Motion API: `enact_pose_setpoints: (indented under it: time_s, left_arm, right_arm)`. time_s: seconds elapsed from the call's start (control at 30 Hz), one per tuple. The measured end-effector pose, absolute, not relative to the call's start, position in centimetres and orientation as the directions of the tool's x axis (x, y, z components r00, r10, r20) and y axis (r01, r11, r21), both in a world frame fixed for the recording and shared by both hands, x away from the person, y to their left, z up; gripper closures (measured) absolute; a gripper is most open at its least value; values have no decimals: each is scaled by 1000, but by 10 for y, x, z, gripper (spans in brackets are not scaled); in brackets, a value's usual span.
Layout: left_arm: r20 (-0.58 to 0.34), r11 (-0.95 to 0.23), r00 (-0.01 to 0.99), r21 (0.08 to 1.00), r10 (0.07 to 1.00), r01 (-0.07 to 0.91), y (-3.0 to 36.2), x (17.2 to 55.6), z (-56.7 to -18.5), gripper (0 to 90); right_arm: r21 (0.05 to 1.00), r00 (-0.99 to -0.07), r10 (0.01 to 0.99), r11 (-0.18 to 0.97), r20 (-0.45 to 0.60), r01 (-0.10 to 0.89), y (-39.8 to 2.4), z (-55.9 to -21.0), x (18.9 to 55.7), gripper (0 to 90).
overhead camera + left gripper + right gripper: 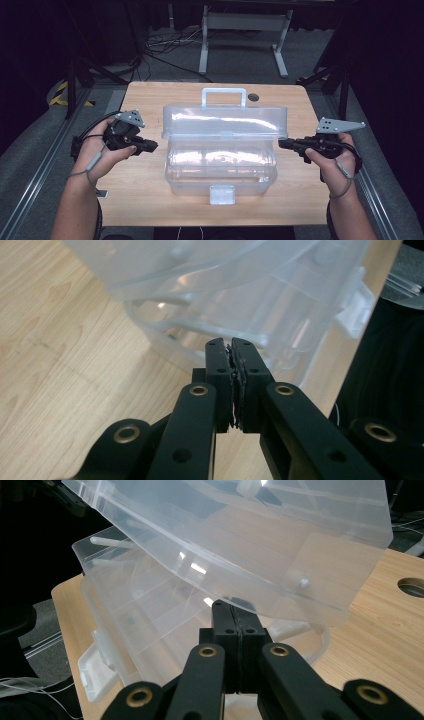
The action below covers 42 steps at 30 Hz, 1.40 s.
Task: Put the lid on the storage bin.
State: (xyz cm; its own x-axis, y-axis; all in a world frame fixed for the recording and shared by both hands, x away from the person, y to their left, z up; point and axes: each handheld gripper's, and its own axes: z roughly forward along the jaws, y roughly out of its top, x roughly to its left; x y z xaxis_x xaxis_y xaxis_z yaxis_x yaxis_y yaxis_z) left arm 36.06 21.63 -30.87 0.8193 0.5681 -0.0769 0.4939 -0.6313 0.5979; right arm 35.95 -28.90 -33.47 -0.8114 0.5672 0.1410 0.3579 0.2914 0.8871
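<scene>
Your left gripper (150,146) had its jaws pressed together on nothing, tips aimed at the left end of the clear plastic box (220,167), and your right gripper (285,144) was closed and empty too, level with the right end. The box sat mid-table (140,100) with its lid (225,120) standing open (latch (222,194) facing you), so you likely flanked it to work lid or tub from both ends.

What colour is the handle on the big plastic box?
White, on the clear plastic box's lid handle; the high view shows it best.
</scene>
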Motion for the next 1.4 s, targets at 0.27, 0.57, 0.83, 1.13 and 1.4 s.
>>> enact_pose_setpoints:
  time_s: [0.27,0.57,0.83,1.13,1.4]
  left_arm:
    - [-122,-553,752,602,648,575,225,376,-333,859]
    - [-122,-500,672,575,730,648,234,391,-356,851]
    - [-129,-462,624,561,771,687,239,397,-367,827]
    - [-120,-466,609,534,784,706,241,401,-377,790]
    - [-123,-472,602,507,789,722,239,404,-386,773]
  right_arm:
    - [885,-808,573,294,139,361,-290,-335,359,900]
    - [883,-808,572,298,139,363,-290,-335,358,900]
    - [873,-805,579,317,132,371,-289,-336,357,900]
    - [843,-805,576,357,142,404,-287,-337,356,900]
    - [814,-806,574,394,145,427,-286,-339,355,900]
